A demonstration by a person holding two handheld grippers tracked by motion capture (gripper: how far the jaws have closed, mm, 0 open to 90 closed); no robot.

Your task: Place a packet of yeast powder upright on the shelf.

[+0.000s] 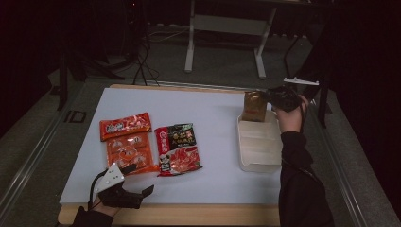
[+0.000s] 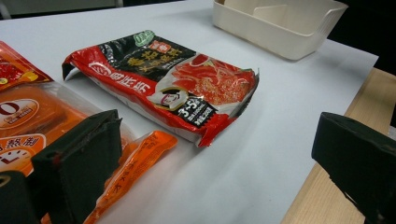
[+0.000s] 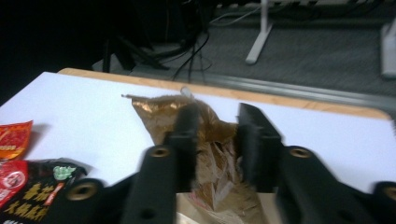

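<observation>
the left gripper (image 1: 142,193) rests at the near edge of the table (image 1: 213,184), jaws spread wide around nothing, just beside the orange packets (image 1: 127,149) and the red-and-black noodle packet (image 1: 177,149). to the right, the brown foil pouch (image 1: 254,106) stands upright at the far end of the white bin (image 1: 259,142), long axis vertical, crimped top up. the right gripper (image 1: 273,97) has its jaws parted on either side of the upper part; from the right gripper view the pads look eased off. it looks light, crinkly and soft, probably slippery, so the flat top seam is the safest grip.
</observation>
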